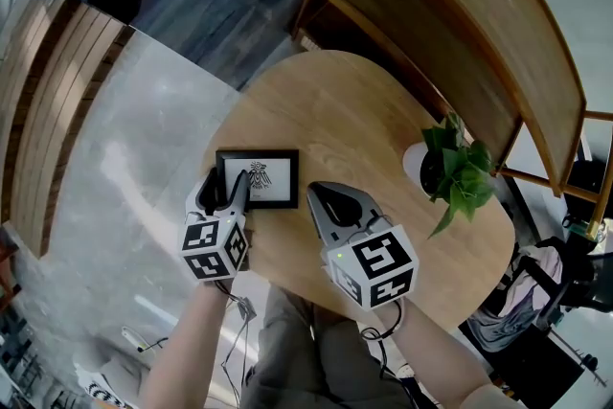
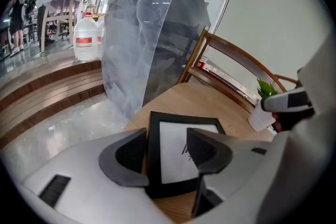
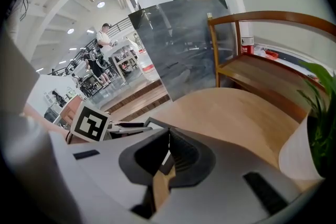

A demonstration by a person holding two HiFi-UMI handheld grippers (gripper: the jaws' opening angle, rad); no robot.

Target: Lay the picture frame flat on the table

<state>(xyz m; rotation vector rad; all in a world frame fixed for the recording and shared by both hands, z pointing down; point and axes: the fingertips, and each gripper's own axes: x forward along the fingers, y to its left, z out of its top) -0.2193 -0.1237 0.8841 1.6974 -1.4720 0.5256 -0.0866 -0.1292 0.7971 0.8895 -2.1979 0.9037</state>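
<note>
One picture frame (image 1: 257,178), flat — left gripper (image 1: 227,189) splayed

A frame (image 1: 257,178) lies flat on a wooden table (image 1: 364,120), the left gripper (image 1: 222,189) at its left edge and the right gripper (image 1: 322,198) just beside it. A plant (image 1: 458,170) stands well apart.

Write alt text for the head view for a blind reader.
A picture frame lies flat on a wooden table, one edge between the open jaws of the left gripper. The right gripper, shut, is beside it; a plant stands farther right.
</note>
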